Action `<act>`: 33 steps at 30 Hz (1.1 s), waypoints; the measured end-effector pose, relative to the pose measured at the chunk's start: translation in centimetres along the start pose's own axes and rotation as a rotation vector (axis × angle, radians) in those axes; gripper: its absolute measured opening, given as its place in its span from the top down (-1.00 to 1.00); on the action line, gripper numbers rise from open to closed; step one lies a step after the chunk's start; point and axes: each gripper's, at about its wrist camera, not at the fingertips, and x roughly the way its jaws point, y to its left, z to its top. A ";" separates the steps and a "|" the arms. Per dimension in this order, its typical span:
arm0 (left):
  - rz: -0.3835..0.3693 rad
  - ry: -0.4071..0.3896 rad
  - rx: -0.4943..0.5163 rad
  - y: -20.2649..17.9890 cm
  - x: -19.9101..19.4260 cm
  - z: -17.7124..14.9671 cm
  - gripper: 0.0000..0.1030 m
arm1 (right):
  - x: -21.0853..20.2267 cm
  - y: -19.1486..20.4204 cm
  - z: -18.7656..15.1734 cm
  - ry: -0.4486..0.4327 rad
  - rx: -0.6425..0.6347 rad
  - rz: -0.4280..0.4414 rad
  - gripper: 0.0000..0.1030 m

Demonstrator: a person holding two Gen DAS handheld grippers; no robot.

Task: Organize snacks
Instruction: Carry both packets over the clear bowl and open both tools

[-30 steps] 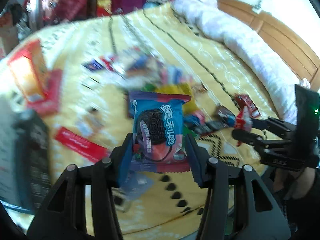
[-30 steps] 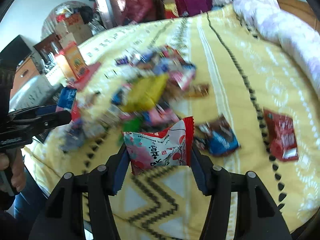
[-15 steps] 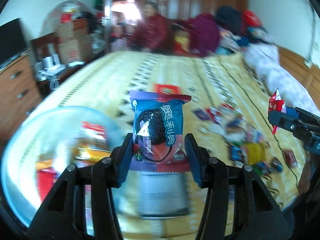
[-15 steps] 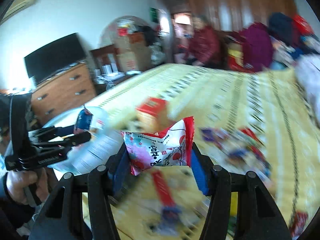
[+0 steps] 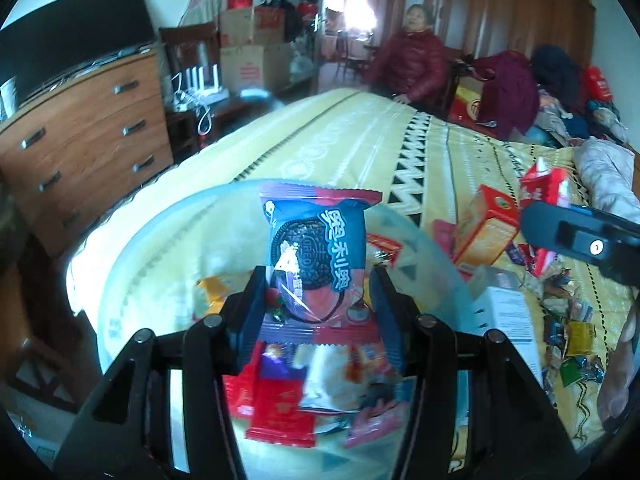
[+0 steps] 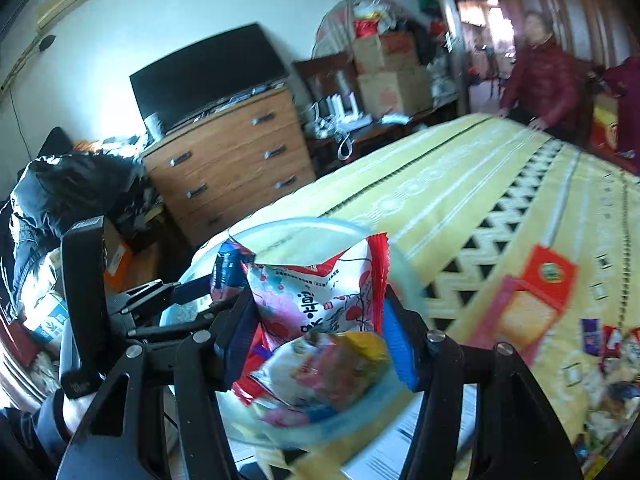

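My left gripper (image 5: 318,300) is shut on a blue Oreo packet (image 5: 316,256) and holds it over a clear round plastic bowl (image 5: 132,264) on the yellow bedspread. The bowl holds several snack packets (image 5: 280,408). My right gripper (image 6: 318,320) is shut on a pink-and-white snack packet with red edges (image 6: 320,292), also above the same bowl (image 6: 404,280). The left gripper shows in the right wrist view (image 6: 192,304) at the left, and the right gripper shows in the left wrist view (image 5: 576,236) at the right edge.
An orange box (image 5: 486,228) stands on the bed right of the bowl, and it also shows in the right wrist view (image 6: 532,300). Loose snacks (image 5: 568,332) lie scattered further right. A white leaflet (image 5: 508,316) lies beside the bowl. A wooden dresser (image 6: 232,164) stands beyond the bed's edge.
Both grippers have swung left from the scattered snack pile to above the clear bowl, each still holding its packet.
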 end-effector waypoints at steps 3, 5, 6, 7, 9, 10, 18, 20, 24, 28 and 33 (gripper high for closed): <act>0.000 0.015 -0.020 1.1 0.3 -0.1 -0.01 | 2.6 1.3 0.1 0.040 -0.007 0.016 -0.20; -0.001 0.020 -0.024 1.4 0.3 -0.1 -0.01 | 3.6 1.9 -0.1 0.056 -0.018 0.021 -0.21; -0.003 0.021 -0.027 1.5 0.4 -0.1 0.00 | 4.0 2.2 -0.2 0.061 -0.022 0.020 -0.22; -0.006 0.020 -0.029 1.6 0.4 -0.1 0.01 | 3.9 2.3 -0.5 0.063 -0.024 0.019 -0.22; -0.011 0.018 -0.030 1.7 0.4 0.0 0.01 | 4.2 2.3 -0.5 0.067 -0.023 0.016 -0.23; -0.013 0.017 -0.030 1.9 0.4 -0.1 0.01 | 4.3 2.4 -0.5 0.068 -0.021 0.014 -0.23; -0.016 0.026 -0.046 2.6 0.5 -0.1 -0.10 | 4.3 3.3 -0.6 0.093 -0.045 -0.022 -0.56; -0.016 0.026 -0.049 2.7 0.6 -0.2 -0.29 | 4.2 3.4 -0.5 0.088 -0.046 -0.021 -0.57; -0.015 0.030 -0.055 2.7 0.4 -0.5 -0.49 | 3.3 3.3 -0.8 0.063 -0.025 -0.019 -0.60; -0.080 -0.014 -0.043 1.7 -1.3 -0.8 -0.94 | -1.1 3.3 -3.1 -0.038 -0.022 -0.055 -0.60; -0.207 -0.054 0.057 -2.9 -3.8 -1.4 -1.00 | -11.3 1.3 -10.6 -0.232 -0.072 -0.287 -0.96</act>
